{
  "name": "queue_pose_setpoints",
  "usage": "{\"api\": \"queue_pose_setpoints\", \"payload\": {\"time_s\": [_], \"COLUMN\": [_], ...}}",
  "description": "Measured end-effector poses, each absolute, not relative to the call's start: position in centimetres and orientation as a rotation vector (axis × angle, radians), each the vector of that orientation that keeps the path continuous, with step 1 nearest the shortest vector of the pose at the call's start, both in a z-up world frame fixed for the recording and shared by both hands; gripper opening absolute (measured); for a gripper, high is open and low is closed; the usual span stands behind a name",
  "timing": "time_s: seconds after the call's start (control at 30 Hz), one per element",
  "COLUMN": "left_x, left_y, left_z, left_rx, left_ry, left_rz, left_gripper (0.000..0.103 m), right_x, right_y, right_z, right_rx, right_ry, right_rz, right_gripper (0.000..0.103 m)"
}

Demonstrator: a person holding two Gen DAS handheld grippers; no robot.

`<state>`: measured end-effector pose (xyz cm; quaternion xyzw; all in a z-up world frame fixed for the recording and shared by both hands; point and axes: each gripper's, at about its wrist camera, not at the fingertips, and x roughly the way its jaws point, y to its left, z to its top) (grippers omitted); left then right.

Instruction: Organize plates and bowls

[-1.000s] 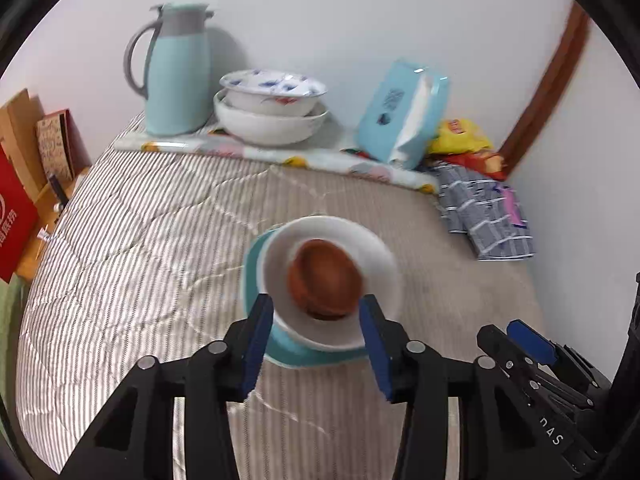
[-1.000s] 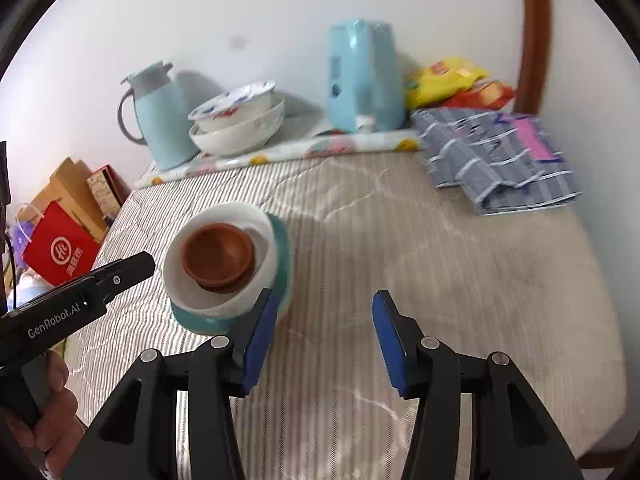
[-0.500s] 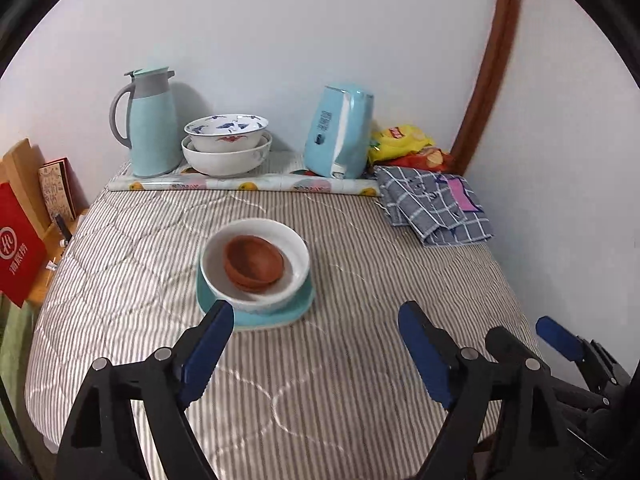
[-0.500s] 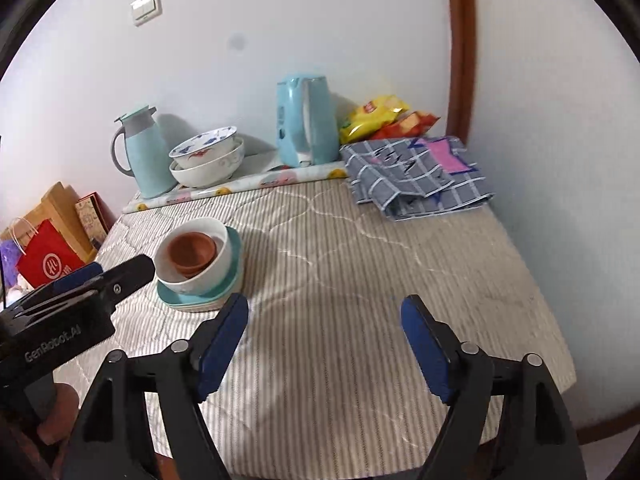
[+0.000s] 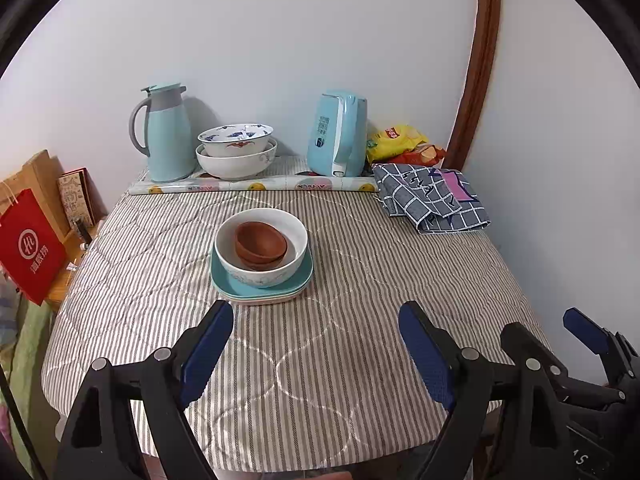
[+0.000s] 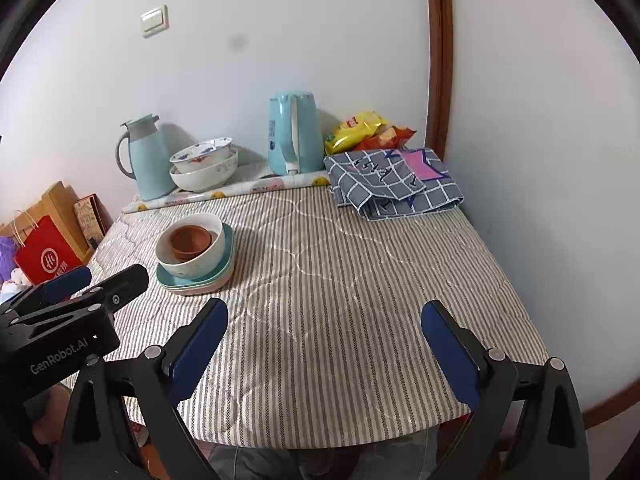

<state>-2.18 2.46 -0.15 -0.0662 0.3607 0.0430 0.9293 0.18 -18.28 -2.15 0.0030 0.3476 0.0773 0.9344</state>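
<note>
Two small brown bowls sit nested inside a white bowl, which stands on stacked teal and pale plates in the middle of the striped table; the stack also shows in the right wrist view. My left gripper is open and empty, held back over the table's front edge, short of the stack. My right gripper is open and empty, to the right of the stack. Two larger patterned bowls are stacked at the back by the wall.
A light blue thermos jug and a blue kettle stand at the back on a rolled mat. Snack bags and a folded checked cloth lie at the back right. Paper bags stand left of the table.
Both grippers have pulled back from the stack toward the table's front edge and opened wide. The stack has stayed in place.
</note>
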Motion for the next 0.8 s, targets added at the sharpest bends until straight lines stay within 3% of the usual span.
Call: {"api": "queue_pose_setpoints", "payload": {"time_s": [0.8], "left_x": [-3.4], "left_y": [2.0], "left_z": [0.1], "left_rx": [-0.135], "left_ry": [0.725], "left_rz": [0.066], "left_gripper": [0.084], "right_x": [-1.7], "right_y": [-18.7], "right_z": [-1.7], "right_rx": [0.005], "right_ry": [0.698], "right_rz": [0.135], "right_gripper": [0.096]}}
